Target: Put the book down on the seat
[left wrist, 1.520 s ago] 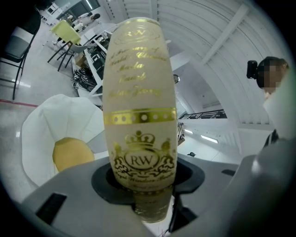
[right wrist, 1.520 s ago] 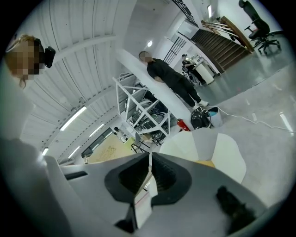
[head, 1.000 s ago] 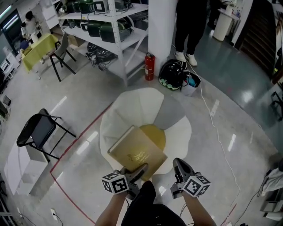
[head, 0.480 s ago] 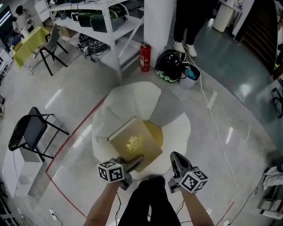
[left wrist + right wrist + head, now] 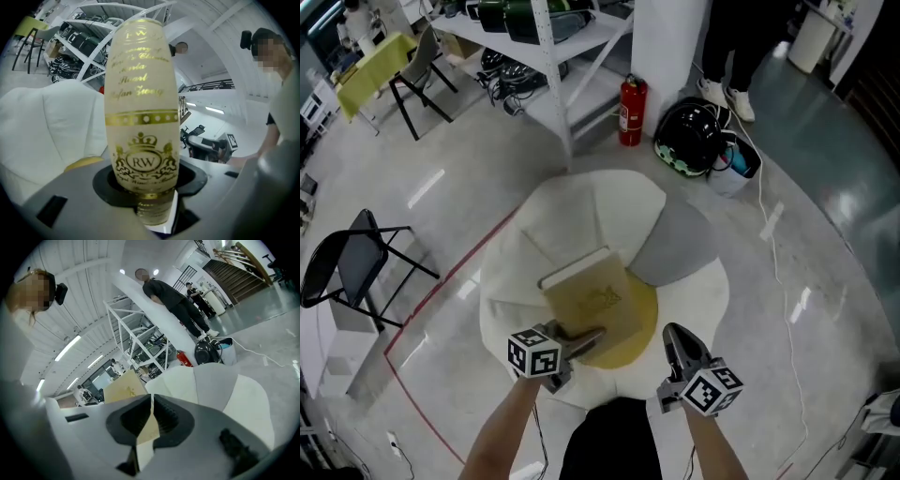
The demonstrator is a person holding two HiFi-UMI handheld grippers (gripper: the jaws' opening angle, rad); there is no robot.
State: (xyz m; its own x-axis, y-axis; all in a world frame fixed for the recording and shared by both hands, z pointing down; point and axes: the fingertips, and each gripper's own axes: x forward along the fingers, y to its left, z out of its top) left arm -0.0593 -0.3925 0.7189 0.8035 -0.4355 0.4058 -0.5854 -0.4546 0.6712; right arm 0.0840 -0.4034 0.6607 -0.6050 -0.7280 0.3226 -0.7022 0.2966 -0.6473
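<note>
Step in hand: lowering. We carry the book [image 5: 598,295] down over the seat [image 5: 581,211]; it is not yet released.
Book position: it lies cover-up and slightly skewed above the seat's middle, partly over the yellow centre cushion [image 5: 642,323] and partly over a white petal. We cannot tell from the head view whether its underside touches the cushion.
Left gripper [image 5: 584,339]: clamped on the book at its near edge. The left gripper view shows the gilt spine with the "RW" crest standing between the jaws.
Right gripper [image 5: 673,339]: jaws drawn nearly together with only a sliver of gap and nothing clamped. It hangs just beside the book's near right corner, apart from it.
Next move, our judgement: settle the book flat on the cushion, part the left jaws, then draw back along the book's plane so it is not dragged.
Risk, our judgement: the soft, dished centre could tip the book toward the grey petal [image 5: 680,246] once it is let go.
In the way: nothing lies on the seat under the book.
Surroundings: a fire extinguisher [image 5: 630,111] and a black helmet-like object [image 5: 694,139] stand beyond the seat. A shelving rack [image 5: 567,70] is behind them. A folding chair [image 5: 342,267] sits well to the left. A white cable [image 5: 773,253] and a red floor line [image 5: 441,305] skirt the seat.
</note>
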